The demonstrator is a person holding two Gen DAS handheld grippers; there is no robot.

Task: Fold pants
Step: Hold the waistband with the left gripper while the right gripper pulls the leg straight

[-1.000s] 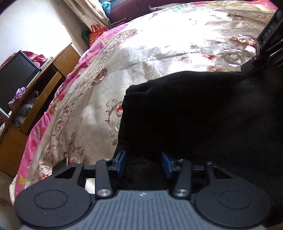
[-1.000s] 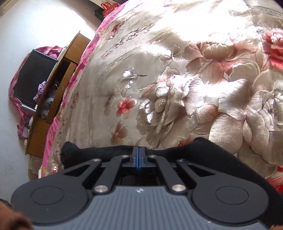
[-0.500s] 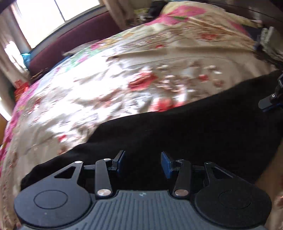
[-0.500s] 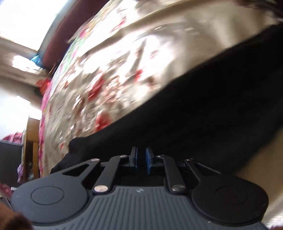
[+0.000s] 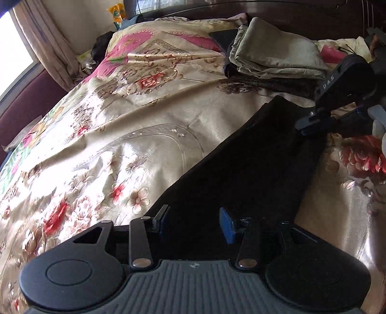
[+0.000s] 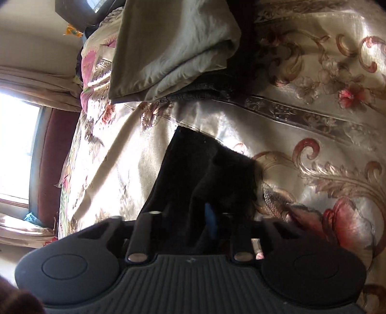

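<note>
left jaws: my left gripper (image 5: 194,221) is partly open, black cloth filling the gap between the blue pads; can't tell if the pads actually press it
right jaws: my right gripper (image 6: 212,222) just closed down, now fully shut; black cloth bunched around the blue pad, so I read it as pinching the pants
right gripper from the left view: right gripper (image 5: 305,126) tips sit on the far end of the cloth
pants: black pants (image 5: 253,164) lie as a long band on the bed, running from my left jaws up and right to my right jaws; in the right wrist view the pants (image 6: 193,169) end in a squarish corner ahead of the jaws
bedspread: gold satin floral bedspread (image 5: 125,135) under everything, wrinkled, red and pink flowers
folded pile: grey-green folded cloth (image 5: 272,58) stacked on darker items, beyond the pants' far end, apart from them
surroundings: curtain (image 5: 48,50) and bright window at left, dark headboard (image 5: 289,14) behind
</note>
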